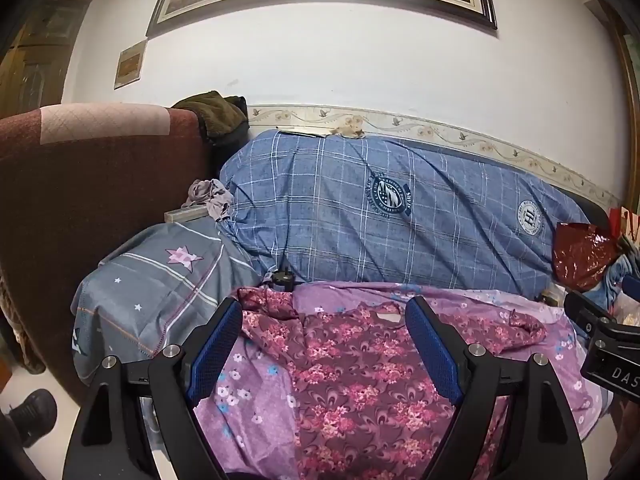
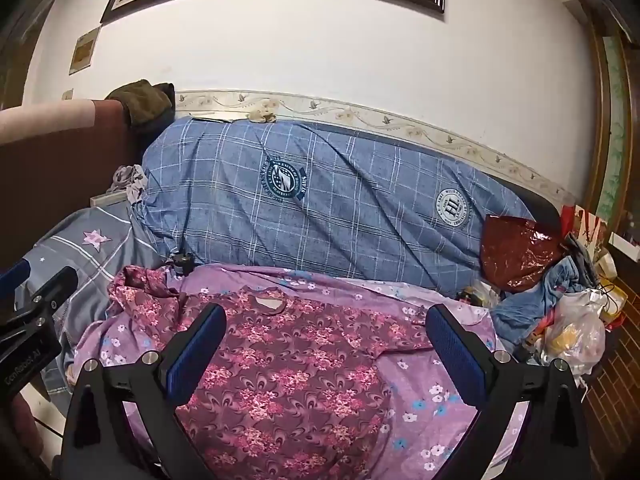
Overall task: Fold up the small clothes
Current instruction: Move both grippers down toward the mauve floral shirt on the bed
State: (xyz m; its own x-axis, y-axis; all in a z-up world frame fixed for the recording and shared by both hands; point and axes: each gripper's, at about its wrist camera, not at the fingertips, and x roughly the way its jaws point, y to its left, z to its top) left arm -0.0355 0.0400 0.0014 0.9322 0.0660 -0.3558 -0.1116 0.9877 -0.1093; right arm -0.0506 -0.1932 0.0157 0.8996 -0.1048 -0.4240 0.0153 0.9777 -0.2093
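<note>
A maroon floral top (image 1: 352,372) (image 2: 288,364) lies spread flat on a purple flowered bedsheet (image 1: 256,412) (image 2: 432,400), its neck opening toward the far side. One sleeve is bunched at the far left (image 1: 268,304) (image 2: 140,284). My left gripper (image 1: 324,324) hovers open above the top's upper half, with nothing between its blue pads (image 1: 218,344). My right gripper (image 2: 326,332) is also open and wide over the top's chest, touching nothing. Each gripper shows at the edge of the other's view (image 1: 600,336) (image 2: 32,320).
A rolled blue checked duvet (image 1: 400,208) (image 2: 340,200) lies behind the sheet against the wall. A grey star-print pillow (image 1: 160,292) sits at the left by a brown headboard (image 1: 80,184). Bags and clothes (image 2: 560,292) pile up at the right. A small black object (image 1: 282,276) rests by the duvet.
</note>
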